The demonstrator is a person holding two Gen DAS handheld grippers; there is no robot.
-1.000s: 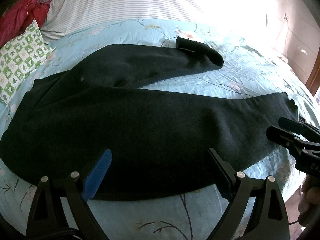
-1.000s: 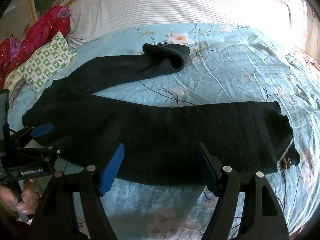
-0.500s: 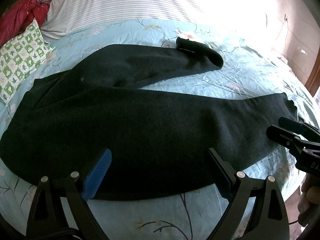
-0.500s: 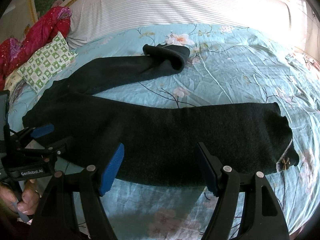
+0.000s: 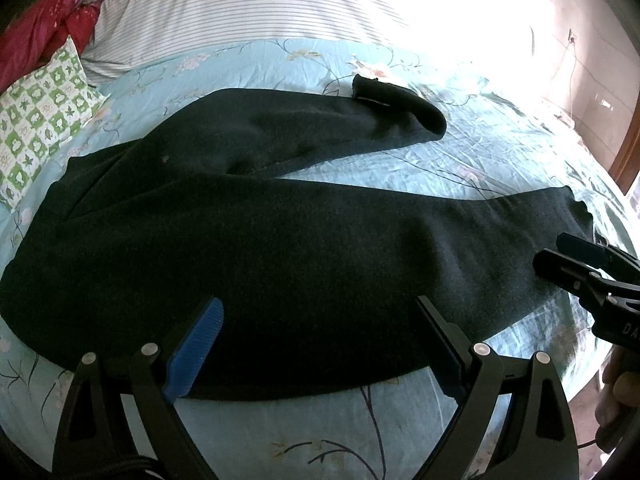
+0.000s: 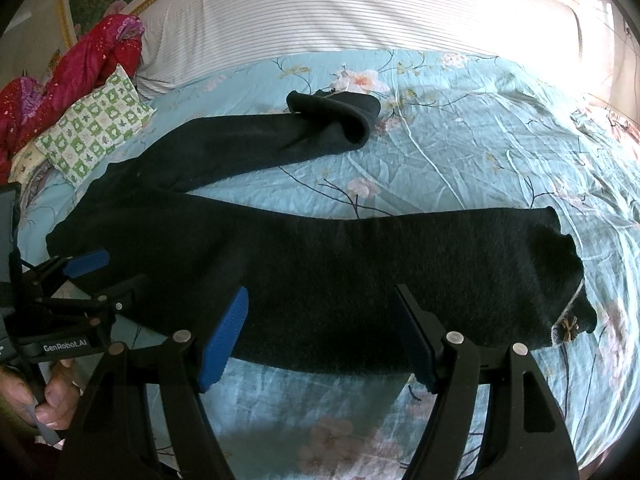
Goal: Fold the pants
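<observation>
Pants point(image 5: 280, 248) of dark, fleecy cloth are lying spread across the middle of both frames on a pale blue floral bedsheet point(image 6: 460, 152), one leg stretching toward the right edge, the other bending toward the upper centre with its cuff turned over. Left gripper point(image 5: 316, 344) is hovering released, jaws spread wide over the near hem at lower centre, gripping nothing. Right gripper point(image 6: 320, 332) is likewise gaping wide above the lower edge of the nearer leg, empty. Open sheet is showing at right and along the bottom. A green checked pillow point(image 5: 36, 120), red cloth point(image 6: 60, 92) and striped bedding point(image 5: 280, 4) are lining the upper left and top.
</observation>
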